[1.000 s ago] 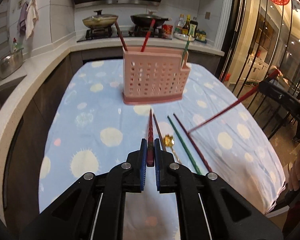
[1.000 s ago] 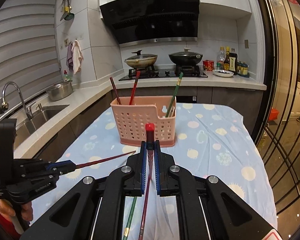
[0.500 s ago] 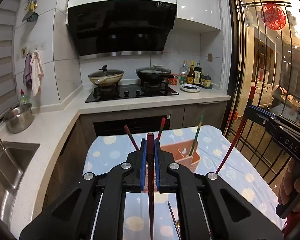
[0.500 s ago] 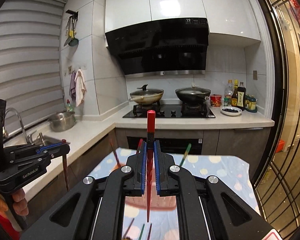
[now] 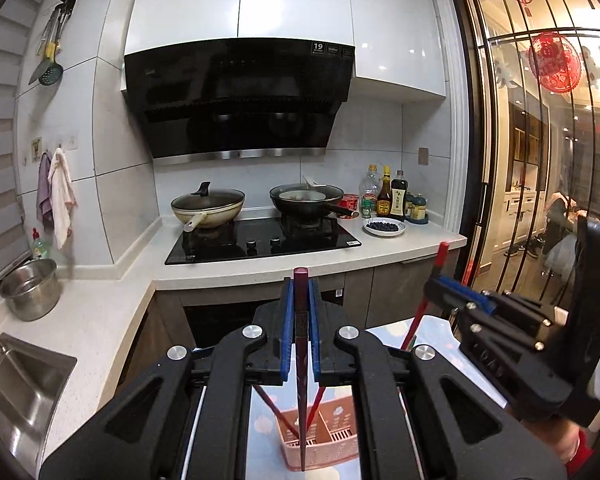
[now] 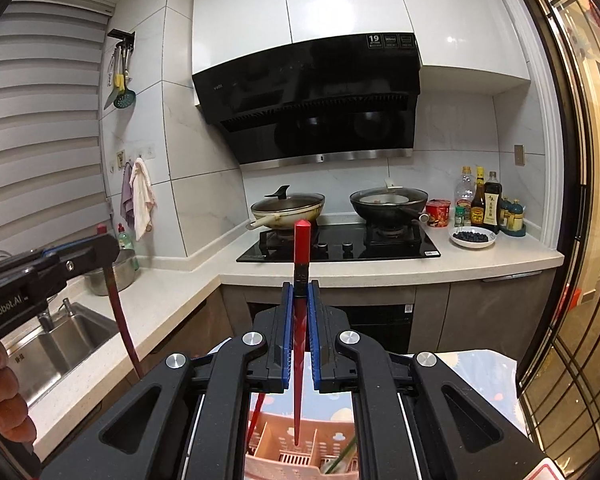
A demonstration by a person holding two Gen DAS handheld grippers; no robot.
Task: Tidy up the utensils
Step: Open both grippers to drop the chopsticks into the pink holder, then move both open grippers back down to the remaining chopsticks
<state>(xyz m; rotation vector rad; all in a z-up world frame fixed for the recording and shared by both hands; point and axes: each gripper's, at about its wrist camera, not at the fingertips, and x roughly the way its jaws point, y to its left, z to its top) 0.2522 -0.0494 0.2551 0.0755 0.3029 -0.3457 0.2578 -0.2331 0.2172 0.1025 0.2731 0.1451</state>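
The left gripper (image 5: 299, 304) is clamped on a dark maroon chopstick (image 5: 301, 380), held upright with its thin end pointing down toward a pink slotted holder (image 5: 320, 446) on the table. From the left wrist camera the tip appears at the holder's near wall, but whether it is inside a compartment or just in front of it cannot be told, because the gripper's black frame covers most of the holder. Two other reddish sticks already lean in the holder, their lower ends hidden. The right gripper (image 6: 299, 300) is closed on a bright red chopstick (image 6: 300, 320), also upright, its tip hanging over the holder (image 6: 300, 456); from the right wrist camera the tip sits above the dividers, and contact cannot be judged. A green stem shows at the holder's right edge, cut off by the frame. Only a sliver of the patterned tablecloth (image 5: 432, 328) shows. Each gripper appears at the side of the other's view, partly out of frame, with fingers of the person's hand (image 6: 4, 396) visible at the left edge. Behind are two pans on the stove (image 5: 260, 240) and a sink (image 6: 52, 344).
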